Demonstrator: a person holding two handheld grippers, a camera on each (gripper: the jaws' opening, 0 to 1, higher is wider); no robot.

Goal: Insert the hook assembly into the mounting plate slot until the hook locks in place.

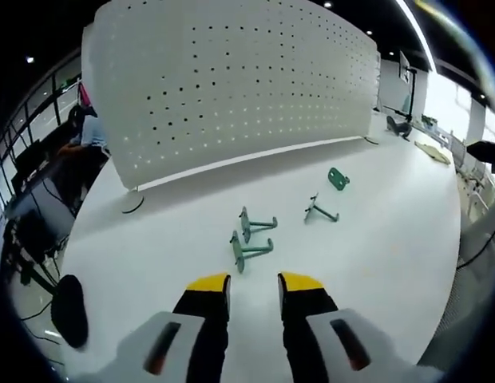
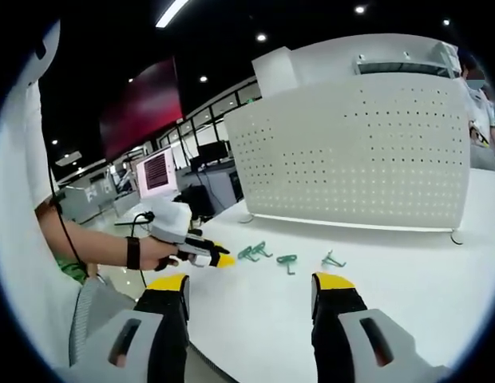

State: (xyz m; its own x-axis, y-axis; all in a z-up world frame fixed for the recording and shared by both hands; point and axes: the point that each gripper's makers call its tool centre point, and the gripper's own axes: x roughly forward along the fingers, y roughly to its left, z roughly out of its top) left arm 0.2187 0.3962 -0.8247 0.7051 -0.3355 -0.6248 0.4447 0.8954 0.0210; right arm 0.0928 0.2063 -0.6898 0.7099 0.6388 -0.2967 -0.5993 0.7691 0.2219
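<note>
4 green hook assys lie loose on the white table in front of the upright pegboard. Nearest hook sits just ahead of the left gripper, jaws apart, nothing held, prob. lined up for pickup. Right gripper is released too, well back. Hook detail and slot fit can't be made out.

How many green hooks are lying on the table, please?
4: two hooks side by side nearest the left hand-held gripper, at and; one further right; one beyond it, nearer the pegboard.
</note>
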